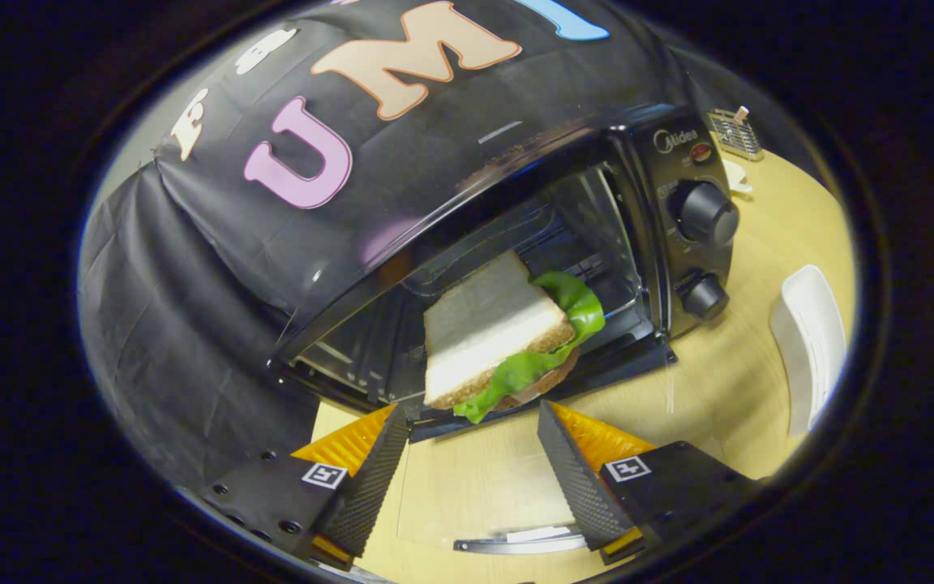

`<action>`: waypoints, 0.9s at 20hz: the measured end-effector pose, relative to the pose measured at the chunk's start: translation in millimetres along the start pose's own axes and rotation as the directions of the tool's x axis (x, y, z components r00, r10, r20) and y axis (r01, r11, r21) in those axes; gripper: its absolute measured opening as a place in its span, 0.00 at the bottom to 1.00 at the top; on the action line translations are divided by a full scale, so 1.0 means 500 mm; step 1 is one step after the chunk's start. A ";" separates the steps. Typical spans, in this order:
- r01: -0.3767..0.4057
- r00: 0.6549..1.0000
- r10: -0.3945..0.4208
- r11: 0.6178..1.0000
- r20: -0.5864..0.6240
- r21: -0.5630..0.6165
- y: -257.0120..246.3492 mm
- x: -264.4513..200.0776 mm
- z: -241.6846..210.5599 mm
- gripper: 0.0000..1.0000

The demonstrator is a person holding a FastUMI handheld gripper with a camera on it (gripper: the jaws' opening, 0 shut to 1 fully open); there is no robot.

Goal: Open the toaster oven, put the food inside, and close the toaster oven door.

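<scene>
The black toaster oven (682, 174) stands on a wooden table (726, 389) with its cavity open. Its glass door (475, 487) is folded down flat under my fingers, and the door handle (516, 542) is nearest me. A sandwich (491, 324) of sliced bread with green lettuce (576, 304) sits at the mouth of the cavity, partly inside. My gripper (471, 414) is open. Its fingertips stand just short of the sandwich's near edge, one to each side, and nothing is pressed between them.
Two black knobs (706, 212) sit on the oven's right panel. A white dish (811, 349) lies on the table to the oven's right. Beyond it are a small wire rack (734, 134) and a white object (736, 177). Black cloth hangs behind and left of the oven.
</scene>
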State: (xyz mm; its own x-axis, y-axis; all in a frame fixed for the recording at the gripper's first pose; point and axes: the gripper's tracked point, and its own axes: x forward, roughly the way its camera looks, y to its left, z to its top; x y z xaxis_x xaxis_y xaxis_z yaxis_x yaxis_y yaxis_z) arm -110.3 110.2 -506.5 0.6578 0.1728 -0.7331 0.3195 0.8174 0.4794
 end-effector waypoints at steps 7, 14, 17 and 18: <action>-0.061 0.988 0.043 0.992 -0.151 -0.115 0.022 -0.091 -0.101 0.99; -0.065 0.939 -0.026 0.966 -0.344 -0.252 -0.013 -0.165 -0.229 0.99; -0.031 0.922 -0.082 0.958 -0.378 -0.284 -0.062 -0.182 -0.253 0.99; -0.014 0.919 -0.107 0.953 -0.378 -0.303 -0.083 -0.184 -0.254 0.99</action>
State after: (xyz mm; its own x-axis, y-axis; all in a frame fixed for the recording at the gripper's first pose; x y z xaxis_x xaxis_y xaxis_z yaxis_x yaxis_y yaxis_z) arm -270.8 130.1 -520.0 0.3125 0.2796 -0.9079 0.0883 0.9430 0.3208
